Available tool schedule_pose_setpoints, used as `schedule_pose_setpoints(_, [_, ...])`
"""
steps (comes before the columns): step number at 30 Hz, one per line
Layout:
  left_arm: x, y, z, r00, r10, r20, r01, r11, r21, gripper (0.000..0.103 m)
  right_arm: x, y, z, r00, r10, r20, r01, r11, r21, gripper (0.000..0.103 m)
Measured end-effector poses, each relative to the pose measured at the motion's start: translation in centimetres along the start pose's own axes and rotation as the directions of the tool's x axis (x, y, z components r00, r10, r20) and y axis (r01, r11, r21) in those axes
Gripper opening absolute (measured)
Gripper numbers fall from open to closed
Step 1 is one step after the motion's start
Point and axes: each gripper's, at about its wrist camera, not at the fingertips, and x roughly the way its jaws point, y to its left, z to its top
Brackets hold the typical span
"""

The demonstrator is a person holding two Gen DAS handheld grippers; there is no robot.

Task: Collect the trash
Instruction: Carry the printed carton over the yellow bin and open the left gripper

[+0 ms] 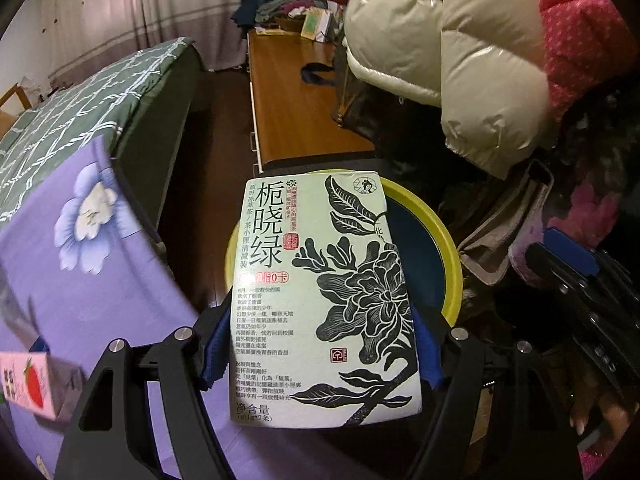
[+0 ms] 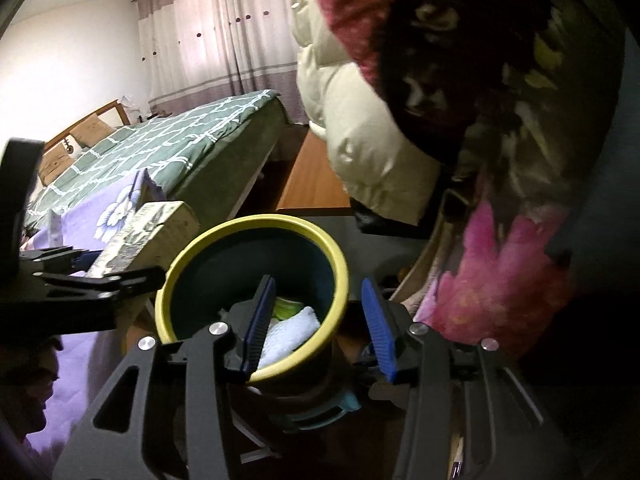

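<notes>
Left wrist camera looking down along its gripper (image 1: pixel 320 344), very close above the yellow-rimmed bin (image 1: pixel 448 240), right wrist camera close over the same bin (image 2: pixel 208 240), both seeing the bed (image 1: pixel 80 92) behind.

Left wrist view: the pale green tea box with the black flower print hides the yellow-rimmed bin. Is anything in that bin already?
Observer: Yes. The right wrist view shows a white crumpled tissue inside the yellow-rimmed dark bin.
Operator: Anything else in there?
Observer: A yellow-green scrap lies against the tissue.
Operator: Where is the right gripper?
Observer: The right gripper is open and empty, one finger over the bin's inside, the other outside its rim.
</notes>
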Motion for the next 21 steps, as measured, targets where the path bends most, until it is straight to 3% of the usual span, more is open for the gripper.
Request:
schedule_pose_setpoints(3, [1.2,-0.6,0.7,1.0,0.006,-0.009,-0.005,1.0,0.011,0.075,0.2,-0.2,0.1,1.0,-0.013,0.001,0.013,1.0,0.003,0.044])
schedule_pose_setpoints(5, [1.1,-0.7,0.9,0.999,0.031,0.014,-0.031,0.999,0.01,0.089,0.3,-0.2,0.3,1.0,-0.014,0.001,0.014,1.0,0.005,0.044])
schedule_pose_setpoints(10, [-1.9,0.6,-0.1,0.994,0.05,0.095,-0.048,0.999,-0.022,0.091,0.4,0.5,0.2,1.0,-0.007,-0.001,0.007,1.0,-0.001,0.045])
schedule_pose_setpoints(17, [-9.7,5.6,-4.7,0.957,0.151,0.248,-0.124,0.985,-0.12,0.097,0.3,3.2,0.0,0.999,0.046,-0.011,-0.046,0.998,-0.038,0.045])
schedule_pose_setpoints(21, [-13.8,10.1,-9.2,0.919,0.27,0.286,-0.209,0.951,-0.227,0.097,0.7,6.2,-0.1,0.994,0.104,-0.03,-0.106,0.992,-0.074,0.045])
